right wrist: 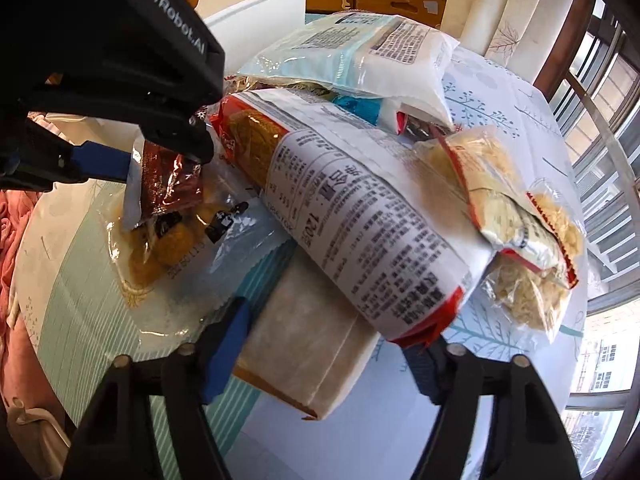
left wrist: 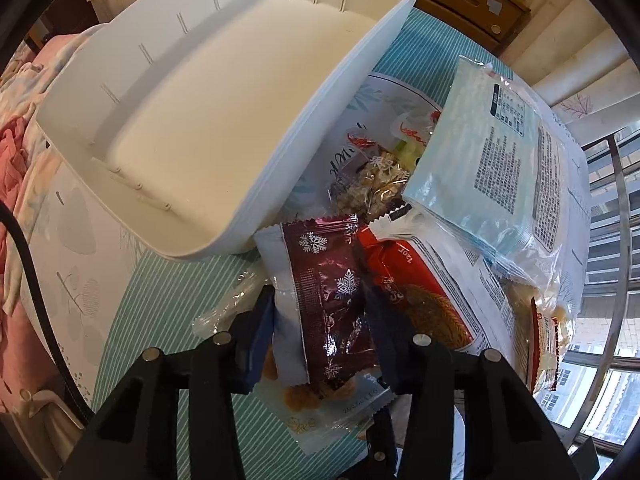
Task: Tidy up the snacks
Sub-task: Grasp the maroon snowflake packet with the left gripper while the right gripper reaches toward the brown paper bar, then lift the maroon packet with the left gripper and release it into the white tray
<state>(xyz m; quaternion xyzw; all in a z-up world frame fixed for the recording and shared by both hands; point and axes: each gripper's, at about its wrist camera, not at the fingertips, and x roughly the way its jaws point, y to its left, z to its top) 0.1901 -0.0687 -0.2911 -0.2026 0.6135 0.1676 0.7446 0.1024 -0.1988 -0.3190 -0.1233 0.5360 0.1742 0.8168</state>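
Observation:
My left gripper (left wrist: 320, 312) has its two blue fingers on either side of a dark red snowflake packet (left wrist: 332, 296) and looks shut on it; the packet also shows in the right wrist view (right wrist: 168, 184), held by that gripper (right wrist: 160, 160). Beneath it lies a clear packet of golden snacks (right wrist: 168, 248). An empty white bin (left wrist: 208, 120) stands just beyond. My right gripper (right wrist: 332, 344) is open around a beige boxed pack (right wrist: 316, 336), with a red-and-white biscuit tube (right wrist: 360, 224) lying across it.
A pale blue bag (left wrist: 480, 160) (right wrist: 352, 52) tops the snack pile, and a clear bag of crackers (right wrist: 520, 232) lies at its right. The round table (right wrist: 72, 280) has a striped teal cloth. A wooden cabinet (left wrist: 472, 4) and window railing (right wrist: 608, 168) stand behind.

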